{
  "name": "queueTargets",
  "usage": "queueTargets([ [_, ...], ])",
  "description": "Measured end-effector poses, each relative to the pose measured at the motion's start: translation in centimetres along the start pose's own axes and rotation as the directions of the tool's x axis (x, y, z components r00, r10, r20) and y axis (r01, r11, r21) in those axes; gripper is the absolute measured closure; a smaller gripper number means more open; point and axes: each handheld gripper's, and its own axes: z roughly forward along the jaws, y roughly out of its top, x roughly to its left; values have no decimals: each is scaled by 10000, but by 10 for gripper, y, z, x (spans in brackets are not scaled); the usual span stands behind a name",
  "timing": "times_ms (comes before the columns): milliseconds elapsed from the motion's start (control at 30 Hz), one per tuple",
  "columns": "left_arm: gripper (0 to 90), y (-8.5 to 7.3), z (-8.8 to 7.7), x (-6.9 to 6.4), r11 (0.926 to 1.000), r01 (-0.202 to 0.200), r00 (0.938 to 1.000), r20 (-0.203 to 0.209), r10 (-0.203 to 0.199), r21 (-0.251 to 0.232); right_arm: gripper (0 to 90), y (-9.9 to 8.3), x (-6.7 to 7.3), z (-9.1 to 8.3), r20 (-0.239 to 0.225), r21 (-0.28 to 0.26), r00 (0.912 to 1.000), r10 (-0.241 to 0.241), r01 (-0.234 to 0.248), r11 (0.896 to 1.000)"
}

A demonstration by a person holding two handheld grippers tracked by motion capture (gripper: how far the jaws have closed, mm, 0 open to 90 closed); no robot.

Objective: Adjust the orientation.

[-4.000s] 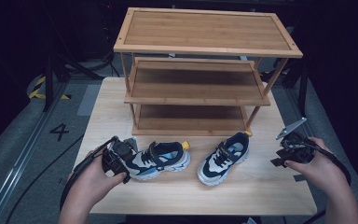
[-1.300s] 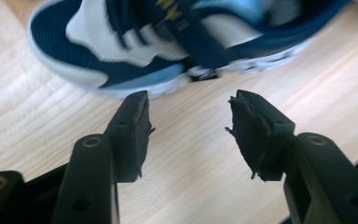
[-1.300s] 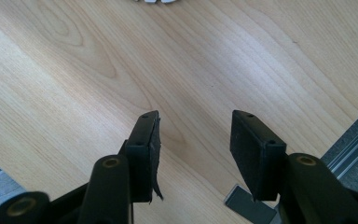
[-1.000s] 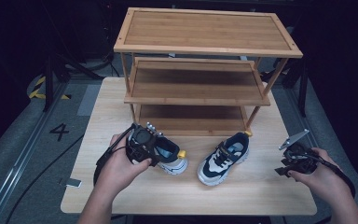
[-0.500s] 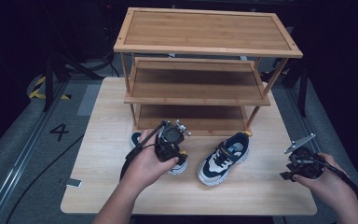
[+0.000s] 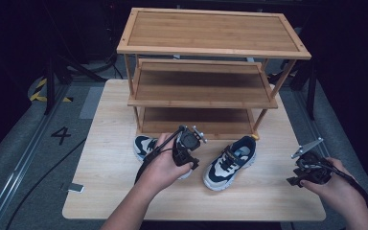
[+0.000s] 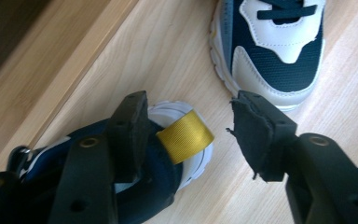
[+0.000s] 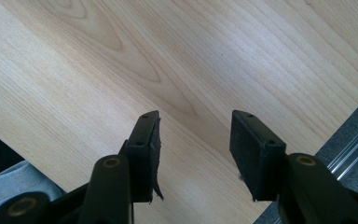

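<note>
While your left gripper (image 7: 189,140) stands apart around the heel of the left shoe (image 7: 168,154) on the desk (image 6: 105,191), closing off-centre may pinch only the yellow loop (image 7: 186,135) and slip.

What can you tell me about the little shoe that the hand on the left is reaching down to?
The left shoe is a small sneaker, navy mesh with white panels and a thick white sole. A yellow woven pull loop stands at its heel. It lies on the wooden table in front of the rack's bottom shelf, partly hidden by the hand. The left gripper hangs over the heel, its jaws apart on either side of the loop; they have just been closing. One jaw sits against the heel collar, the other stands clear.
</note>
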Motion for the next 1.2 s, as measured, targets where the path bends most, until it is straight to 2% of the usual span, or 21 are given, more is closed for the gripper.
queueTargets([
  [67, 484, 0, 1, 0, 10000, -12, 10000, 82, 11, 70, 535, 0, 0, 0, -38, -15, 10000, 1, -1, 10000],
  [100, 521, 1, 4, 1, 9999, 19, 10000, -46, -18, 171, 535, 0, 0, 0, 13, -23, 10000, -48, 48, 10000],
  [167, 606, 0, 6, 2, 9997, -63, 9999, -108, 65, 231, 535, 1, 1, 0, 4, -17, 10000, -92, 92, 10000],
  [200, 700, 0, 7, 3, 9993, 4, 9999, -123, 0, 372, 535, 1, 1, 0, -103, -18, 9999, -92, 92, 10000],
  [300, 851, -1, 6, 5, 9989, 108, 9998, -193, -99, 459, 535, 1, 1, 1, -104, -47, 9999, -117, 116, 9999],
  [333, 872, -1, 6, 5, 9989, 108, 9998, -193, -99, 459, 535, 1, 1, 1, -104, -47, 9999, -117, 116, 9999],
  [467, 892, -4, 5, 5, 9988, 126, 9999, -99, -122, 472, 535, 2, 1, 1, -137, -27, 9997, -195, 195, 9998],
  [567, 895, -7, 2, 3, 9977, 221, 9997, 96, -227, 648, 535, 4, 1, 1, -144, -50, 9996, -242, 242, 9997],
  [700, 896, -14, -3, -3, 9960, 98, 9996, 247, -120, 893, 534, 7, 1, 1, -166, -72, 9994, -305, 304, 9995],
  [867, 895, -31, -12, -10, 9911, 102, 9981, 586, -182, 1326, 532, 15, 2, 2, -135, -98, 9984, -553, 551, 9984],
  [1000, 895, -50, -20, -17, 9892, 126, 9984, 521, -204, 1457, 529, 23, 3, 3, -161, -175, 9968, -779, 776, 9968],
  [1067, 895, -61, -26, -19, 9858, 297, 9975, 583, -398, 1650, 528, 30, 5, 3, -203, -239, 9953, -951, 946, 9952],
  [1133, 894, -64, -27, -19, 9853, 399, 9971, 571, -500, 1659, 527, 32, 6, 3, -198, -271, 9949, -991, 985, 9948],
  [1200, 895, -73, -33, -17, 9808, 642, 9960, 492, -744, 1840, 525, 38, 8, 3, -261, -322, 9922, -1217, 1209, 9921],
])
